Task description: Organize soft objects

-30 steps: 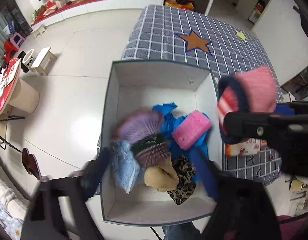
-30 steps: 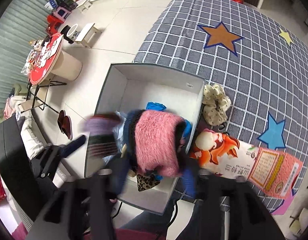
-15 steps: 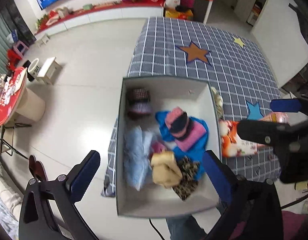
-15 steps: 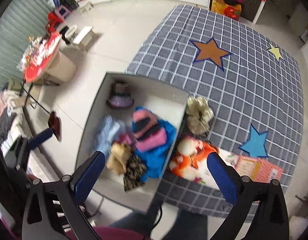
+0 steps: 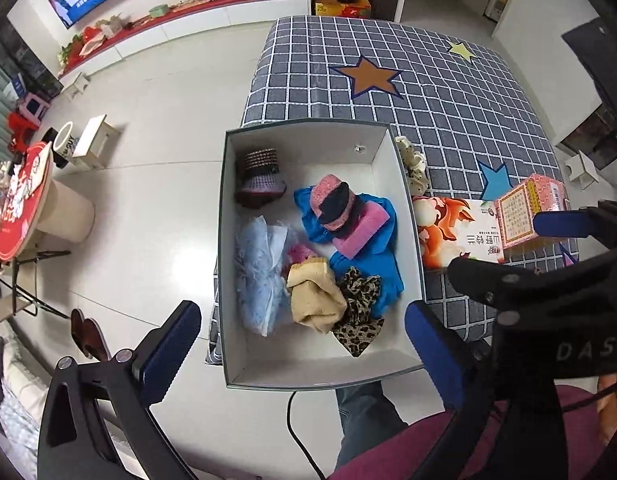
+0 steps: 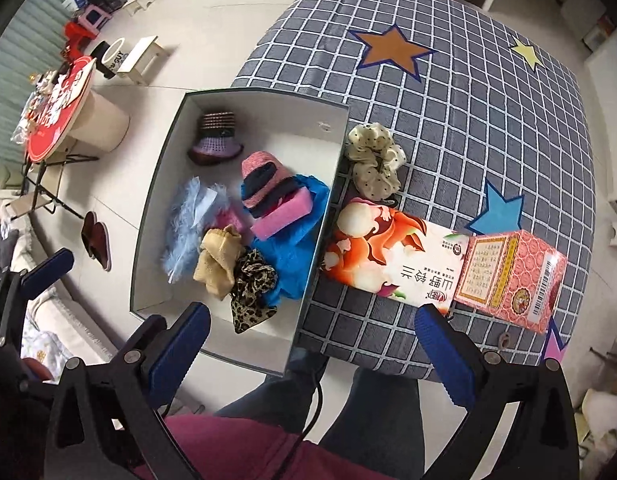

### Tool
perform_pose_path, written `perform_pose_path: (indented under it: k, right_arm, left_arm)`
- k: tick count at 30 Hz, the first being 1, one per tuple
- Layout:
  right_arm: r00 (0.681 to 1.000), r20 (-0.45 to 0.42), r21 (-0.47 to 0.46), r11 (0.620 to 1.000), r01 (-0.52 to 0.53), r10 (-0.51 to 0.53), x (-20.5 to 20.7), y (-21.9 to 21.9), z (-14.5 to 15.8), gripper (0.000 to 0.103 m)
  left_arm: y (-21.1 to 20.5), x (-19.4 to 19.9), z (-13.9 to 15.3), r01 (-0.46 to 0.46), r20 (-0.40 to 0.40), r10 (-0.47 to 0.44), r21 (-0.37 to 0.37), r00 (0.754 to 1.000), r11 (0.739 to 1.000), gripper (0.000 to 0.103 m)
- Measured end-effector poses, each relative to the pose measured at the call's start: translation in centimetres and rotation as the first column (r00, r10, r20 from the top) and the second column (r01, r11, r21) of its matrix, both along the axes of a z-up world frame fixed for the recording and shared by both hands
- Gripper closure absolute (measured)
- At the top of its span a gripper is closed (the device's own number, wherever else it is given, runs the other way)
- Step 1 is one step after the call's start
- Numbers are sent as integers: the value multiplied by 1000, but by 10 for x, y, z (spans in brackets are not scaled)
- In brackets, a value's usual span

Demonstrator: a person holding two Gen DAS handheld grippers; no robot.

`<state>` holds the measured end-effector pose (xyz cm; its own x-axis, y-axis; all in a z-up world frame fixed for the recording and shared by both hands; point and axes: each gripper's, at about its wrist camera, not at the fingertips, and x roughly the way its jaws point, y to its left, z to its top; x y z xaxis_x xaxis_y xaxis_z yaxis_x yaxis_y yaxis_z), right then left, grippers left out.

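Observation:
A white box [image 5: 308, 148] with a dark rim sits at the edge of the checked mat. Inside lie a purple knit hat [image 5: 258, 178], a pink and navy knit piece [image 5: 334, 204] on a pink sponge [image 5: 362, 234], a blue cloth [image 5: 374, 268], a pale blue fluffy piece [image 5: 260, 276], a tan sock [image 5: 314, 300] and a leopard scrunchie [image 5: 358, 320]. A cream dotted scrunchie [image 6: 374, 162] lies on the mat beside the box. High over the box, my left gripper [image 5: 301, 314] is open and holds nothing. My right gripper [image 6: 312, 314] is open too, above the box's right wall.
A tissue pack [image 6: 392, 260] and a pink carton [image 6: 512, 276] lie on the star-patterned mat [image 6: 448, 92] right of the box. A person's legs [image 6: 348, 400] are below the box. A round red table [image 6: 60, 108], a stool and slippers stand on the tiled floor at left.
The purple hat left my left gripper and the pink and navy knit piece left my right gripper; both now lie in the box. Both jaws opened wide and the grippers drew back from the box.

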<state>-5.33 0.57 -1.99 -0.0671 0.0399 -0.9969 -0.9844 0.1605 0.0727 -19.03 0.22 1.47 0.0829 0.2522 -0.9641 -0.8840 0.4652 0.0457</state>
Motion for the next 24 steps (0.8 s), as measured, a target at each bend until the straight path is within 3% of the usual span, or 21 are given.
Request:
perform_pose_path:
  k: [24]
  right_arm:
    - [999, -33, -32, 999, 3, -4, -5, -8, -7, 0]
  left_arm:
    - [-5, -5, -3, -1, -10, 1, -38, 1000, 999, 1]
